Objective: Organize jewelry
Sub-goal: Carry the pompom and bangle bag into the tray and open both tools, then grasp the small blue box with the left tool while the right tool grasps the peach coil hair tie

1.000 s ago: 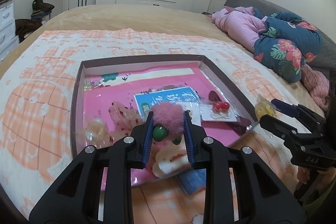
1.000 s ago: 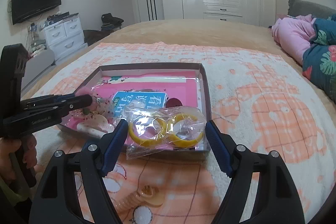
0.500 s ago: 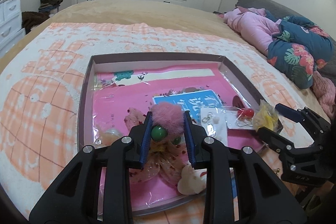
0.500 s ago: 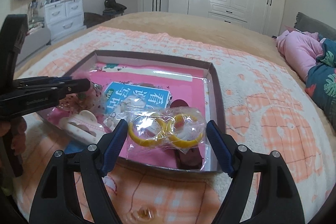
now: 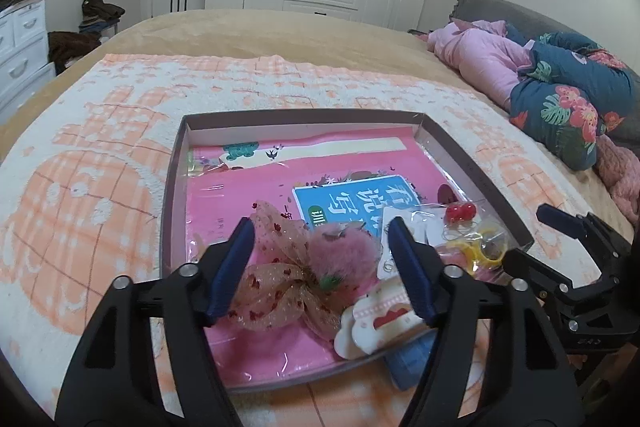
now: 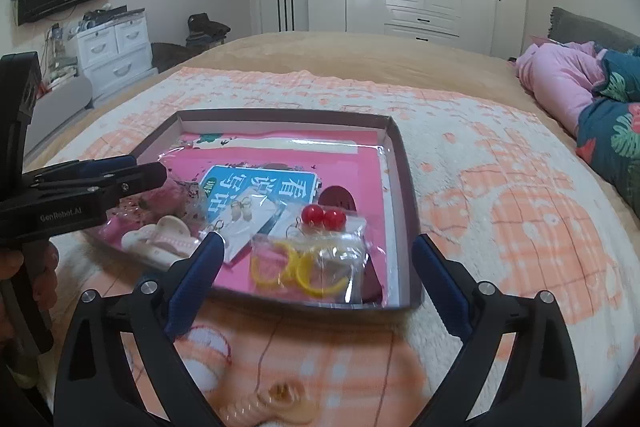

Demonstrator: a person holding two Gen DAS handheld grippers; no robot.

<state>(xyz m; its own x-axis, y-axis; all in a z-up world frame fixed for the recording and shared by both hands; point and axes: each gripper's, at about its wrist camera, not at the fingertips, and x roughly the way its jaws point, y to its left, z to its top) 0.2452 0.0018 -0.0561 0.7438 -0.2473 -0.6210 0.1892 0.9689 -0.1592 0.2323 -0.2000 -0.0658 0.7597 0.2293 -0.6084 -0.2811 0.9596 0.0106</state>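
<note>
Your left tool [image 5: 320, 263] had both fingers spread wide apart, nothing clamped; it hovered over the near-left part of the tray [image 5: 172, 187]. The pink pom-pom hair tie [image 5: 344, 247] lay in the tray between those fingers, beside the gauze bow [image 5: 280, 279] and touching it. Your right tool [image 6: 316, 267] was likewise wide apart, empty, at the tray's near edge. The bag w/ 2 yellow hoops [image 6: 304, 267] lay inside the tray, near-right corner, just behind that edge. 2 red beads [image 6: 323, 217] sat just beyond the bag. Tray rested on the bed blanket [image 6: 500, 207].
</note>
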